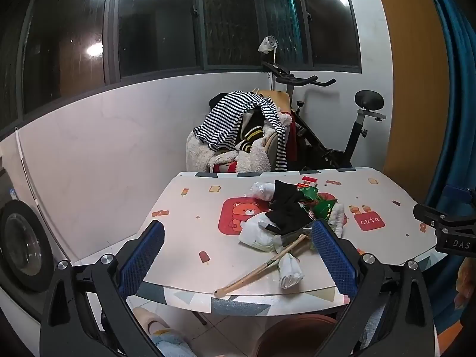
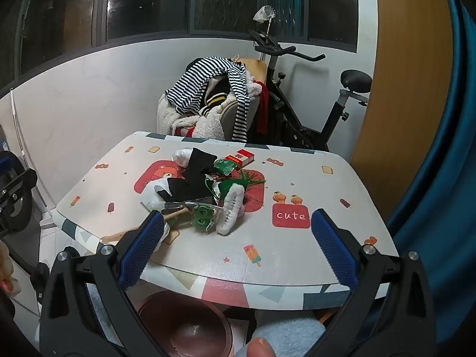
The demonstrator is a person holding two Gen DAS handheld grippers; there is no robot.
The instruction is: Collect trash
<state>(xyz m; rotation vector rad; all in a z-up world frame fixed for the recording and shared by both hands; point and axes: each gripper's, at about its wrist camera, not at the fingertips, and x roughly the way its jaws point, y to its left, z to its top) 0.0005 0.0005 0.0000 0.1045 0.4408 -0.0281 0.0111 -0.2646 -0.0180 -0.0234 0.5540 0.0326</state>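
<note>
Nothing grabbed yet: both the left tongs (image 1: 238, 251) and right tongs (image 2: 238, 239) hang spread before the trash pile (image 2: 202, 187) on the surface (image 2: 297, 247), so next up is probably pinching one piece and dropping it in the brown bin (image 2: 184, 327) below.

The bowl (image 2: 184, 327) at 6 o'clock is partly hidden under the tabletop (image 2: 297, 255). The stick's (image 2: 125, 235) middle hides behind the right gripper (image 2: 238, 247).

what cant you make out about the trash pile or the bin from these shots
- Brown bin under the table: left wrist view cuts it at the bottom edge; its contents are too dim in the right.
- Wooden stick: far end buried under the black cloth.
- Red box: print too small.
</note>
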